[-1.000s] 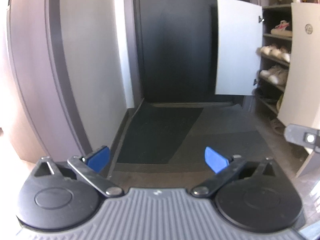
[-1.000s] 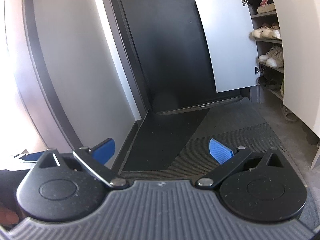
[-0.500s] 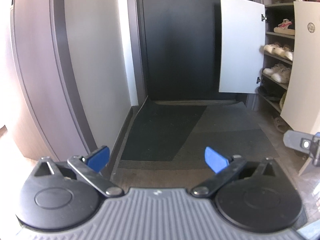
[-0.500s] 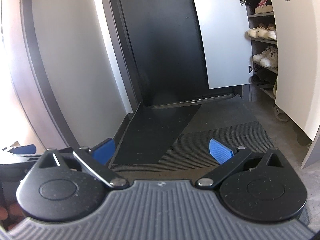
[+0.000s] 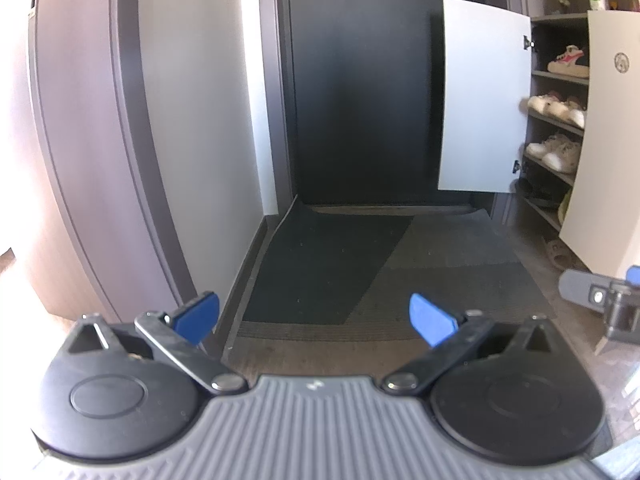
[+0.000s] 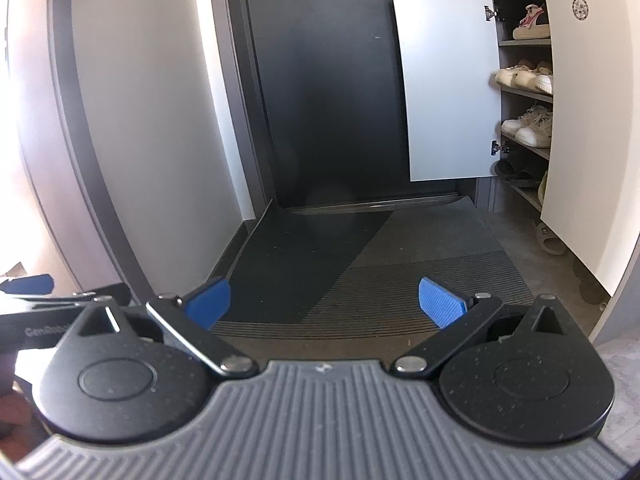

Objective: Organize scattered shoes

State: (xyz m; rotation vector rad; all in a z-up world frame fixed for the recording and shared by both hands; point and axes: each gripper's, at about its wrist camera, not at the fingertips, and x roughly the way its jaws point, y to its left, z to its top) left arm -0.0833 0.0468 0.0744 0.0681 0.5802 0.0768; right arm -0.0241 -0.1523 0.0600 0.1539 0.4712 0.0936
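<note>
Both grippers raised over the entry mat (image 5: pixel 420 256), facing the dark door (image 6: pixel 332 92). Left gripper (image 5: pixel 314 318): jaws spread wide, nothing between the blue pads. Right gripper (image 6: pixel 324 304): jaws likewise spread, empty. Shoes in the open cabinet (image 6: pixel 524 42) at right, between two white doors swung outward. Top shelf: one red-and-white sneaker (image 6: pixel 530 22) seen, long axis across the shelf, toe direction not clear. Next shelf down: cream shoes (image 6: pixel 520 76), at least two, toes toward the left door. Third shelf: pair of white sneakers (image 6: pixel 528 124), two counted, side by side, long axes running into the shelf, toes pointing out and left. Lower shelf: dark footwear (image 6: pixel 512 170) (count not legible). On the floor below the right door: one beige slide sandal (image 6: pixel 550 238), long axis angled toward the mat, partly hidden behind the door. Part of the right gripper visible at the right edge of the left wrist view.
</note>
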